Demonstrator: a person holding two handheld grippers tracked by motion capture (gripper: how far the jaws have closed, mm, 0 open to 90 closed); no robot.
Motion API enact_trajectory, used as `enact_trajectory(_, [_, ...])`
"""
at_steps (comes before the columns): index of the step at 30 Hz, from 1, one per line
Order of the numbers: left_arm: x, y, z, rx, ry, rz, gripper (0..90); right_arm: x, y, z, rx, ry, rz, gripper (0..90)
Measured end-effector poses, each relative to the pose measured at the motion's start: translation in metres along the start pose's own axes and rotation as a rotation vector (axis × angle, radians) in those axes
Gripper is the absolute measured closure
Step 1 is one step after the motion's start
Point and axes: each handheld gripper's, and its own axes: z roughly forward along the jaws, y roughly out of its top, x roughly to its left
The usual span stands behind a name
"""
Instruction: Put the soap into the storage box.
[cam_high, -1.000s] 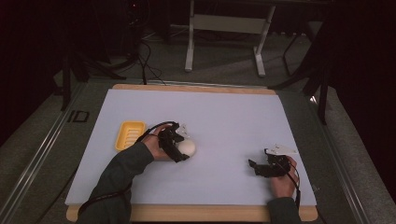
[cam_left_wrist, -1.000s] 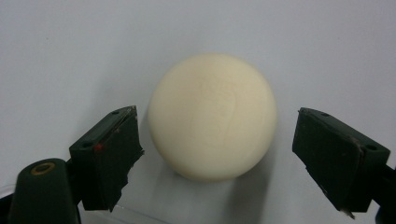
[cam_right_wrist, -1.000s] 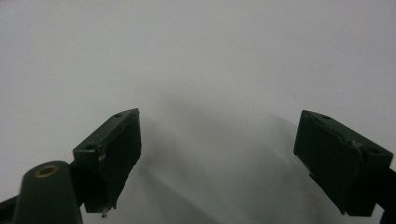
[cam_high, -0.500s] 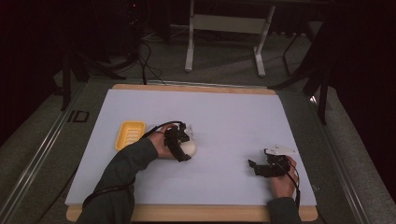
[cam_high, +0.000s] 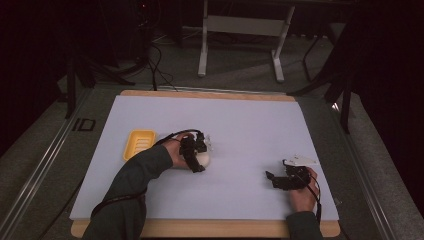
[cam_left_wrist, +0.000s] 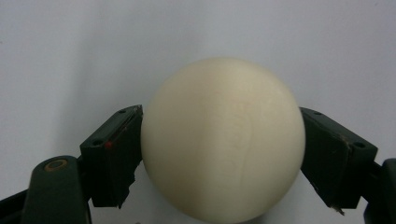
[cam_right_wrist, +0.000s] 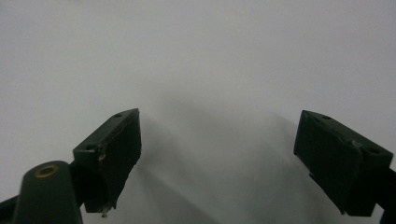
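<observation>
Item: ball (cam_left_wrist: 223, 140) | my left gripper (cam_left_wrist: 219, 154) is closing on it, pads touching | my right gripper (cam_right_wrist: 217, 158) is gaping wide, near right

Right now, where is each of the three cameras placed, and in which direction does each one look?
High view: above the person's side, looking forward and down at the white table; both forearms, left gripper, right gripper.
Left gripper view: on the left gripper, looking along its jaws, which touch the cream ball.
Right gripper view: on the right gripper, jaws open over bare table.
Shared: the ball appears in the high and left gripper views.
</observation>
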Motion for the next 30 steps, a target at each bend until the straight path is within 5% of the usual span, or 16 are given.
enact_trajectory(11, [0.0054,0.0041,0.0023,0.056,-0.056,-0.012,24.3,0.0001,0.0000,0.0000,0.001,-0.001,-0.001,14.6])
enact_trajectory(30, [0.0074,0.0087,0.0028,0.103,-0.074,-0.010,24.9,0.0003,0.0000,0.0001,0.002,-0.002,-0.004,14.6])
